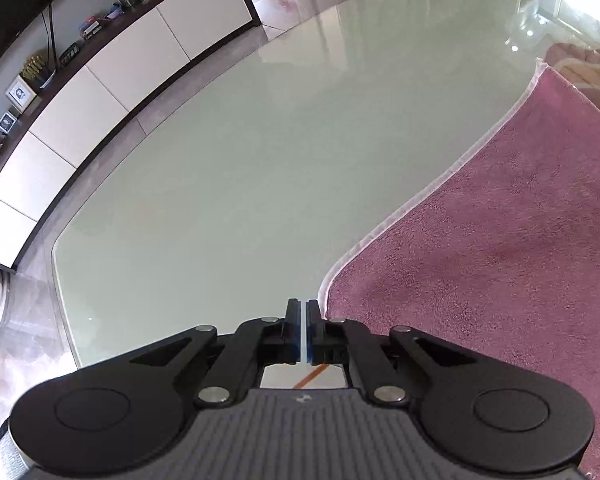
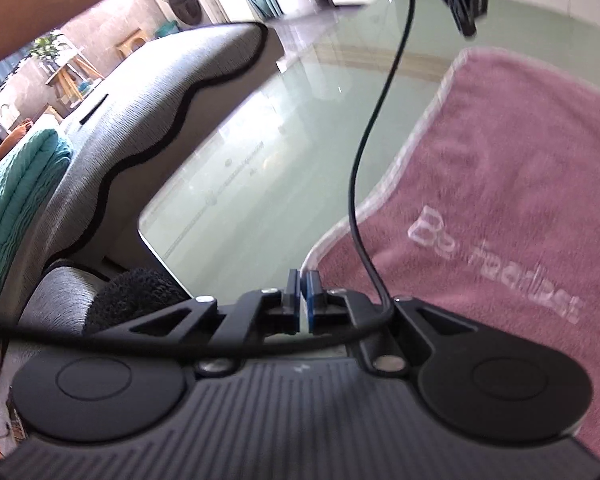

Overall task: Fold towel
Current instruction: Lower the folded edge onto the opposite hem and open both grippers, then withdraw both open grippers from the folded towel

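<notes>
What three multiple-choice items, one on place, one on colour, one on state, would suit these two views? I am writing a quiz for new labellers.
1. Where does the towel lie?
A. on the glass table
B. on the sofa
C. on the floor

2. What colour is the towel?
A. teal
B. pink with a pale border
C. grey

3. How do the left gripper and the right gripper stand?
A. both wide open
B. both shut, holding nothing
C. both clamped on the towel

Key: 1 A, it is spread flat on the glass top; 2 B, pink pile with a whitish hem; 3 B, each pair of fingers meets beside the towel's edge.
</notes>
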A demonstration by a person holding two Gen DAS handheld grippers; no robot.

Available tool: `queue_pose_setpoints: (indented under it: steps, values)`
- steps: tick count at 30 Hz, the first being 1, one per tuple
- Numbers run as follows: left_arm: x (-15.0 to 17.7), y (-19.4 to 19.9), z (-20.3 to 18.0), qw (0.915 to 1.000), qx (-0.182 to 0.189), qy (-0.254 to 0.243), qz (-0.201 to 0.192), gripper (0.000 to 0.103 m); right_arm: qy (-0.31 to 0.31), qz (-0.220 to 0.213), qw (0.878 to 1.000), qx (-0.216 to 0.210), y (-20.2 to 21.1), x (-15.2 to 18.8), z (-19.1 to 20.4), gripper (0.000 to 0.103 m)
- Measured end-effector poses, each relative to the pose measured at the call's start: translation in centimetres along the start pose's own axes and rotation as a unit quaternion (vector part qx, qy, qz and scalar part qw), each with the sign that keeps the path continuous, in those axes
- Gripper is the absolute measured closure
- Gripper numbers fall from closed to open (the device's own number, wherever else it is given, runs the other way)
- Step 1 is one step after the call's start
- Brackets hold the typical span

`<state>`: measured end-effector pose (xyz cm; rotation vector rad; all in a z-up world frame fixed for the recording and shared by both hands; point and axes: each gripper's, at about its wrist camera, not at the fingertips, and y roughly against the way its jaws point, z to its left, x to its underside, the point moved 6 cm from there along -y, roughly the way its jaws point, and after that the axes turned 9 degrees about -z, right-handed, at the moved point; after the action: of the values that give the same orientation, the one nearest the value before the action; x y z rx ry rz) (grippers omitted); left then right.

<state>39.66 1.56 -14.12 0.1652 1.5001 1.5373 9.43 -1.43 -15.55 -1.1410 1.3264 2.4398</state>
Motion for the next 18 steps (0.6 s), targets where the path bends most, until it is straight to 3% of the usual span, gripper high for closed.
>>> queue_pose_setpoints:
  steps: [6,8,10,15,18]
  values:
    - [1.5,0.1,0.4,0.9999,-0.003,0.004,0.013,0.1,-0.019,0.032,0.999,-0.016,-1.5,0.9,-0.5,0.095]
    - [1.6,0.3,0.4,0.9999,-0.004,0.004,0.015,0.1,-0.024,0.039,0.999,-0.021,-1.6,1.1,-0.6,0.076]
    - [1.9,0.6,0.7,0.9998,-0.007,0.006,0.016,0.097,-0.023,0.034,0.999,-0.024,-1.2,1.0,-0.3,0.067]
    - [4.0,3.1,2.1,0.999,-0.037,0.022,0.014,0.087,-0.016,0.015,0.999,-0.026,0.2,0.5,0.7,0.053]
    - [5.4,4.9,3.0,0.9977,-0.058,0.032,0.013,0.075,-0.015,0.005,1.0,-0.026,1.1,0.3,1.0,0.043]
